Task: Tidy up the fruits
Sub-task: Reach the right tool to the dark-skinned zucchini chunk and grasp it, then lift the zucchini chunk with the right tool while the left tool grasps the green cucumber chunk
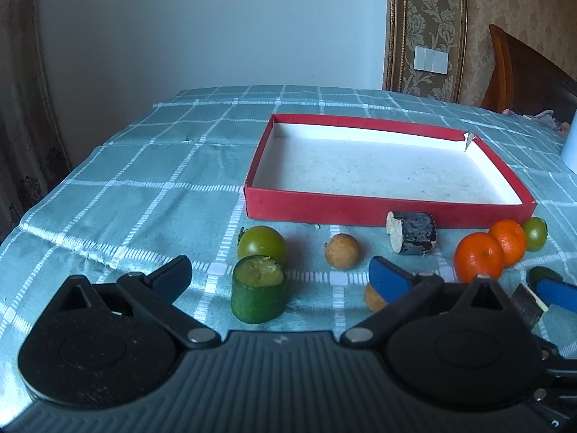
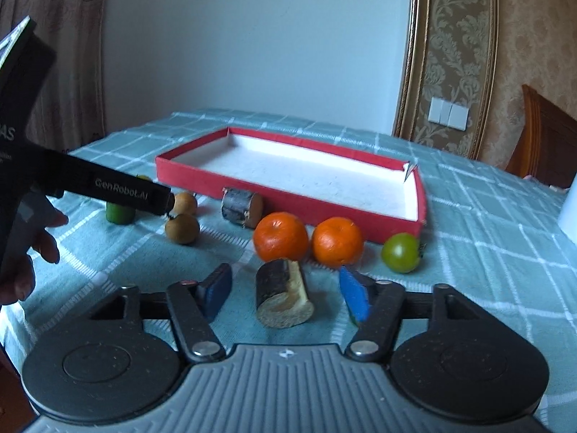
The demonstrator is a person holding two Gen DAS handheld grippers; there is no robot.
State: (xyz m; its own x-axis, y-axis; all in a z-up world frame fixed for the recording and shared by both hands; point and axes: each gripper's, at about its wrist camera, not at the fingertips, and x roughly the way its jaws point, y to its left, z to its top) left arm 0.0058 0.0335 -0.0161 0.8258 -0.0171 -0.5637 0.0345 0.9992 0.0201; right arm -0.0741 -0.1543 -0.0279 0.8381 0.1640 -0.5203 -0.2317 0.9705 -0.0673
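Right gripper (image 2: 285, 294) straddling dark-barked cut wood chunk (image 2: 283, 297), pads not touching; chunk rolling away risk. Left gripper (image 1: 281, 276) gaping, empty, green cucumber stub (image 1: 259, 297) between fingers.

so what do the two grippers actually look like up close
Both match: a ribbed grey body, two round black discs, black linkage arms with silver rivets and blue finger pads. In the right wrist view the left gripper shows a black side bar printed GenRobot.AI in white. No cables or sleeves are visible.
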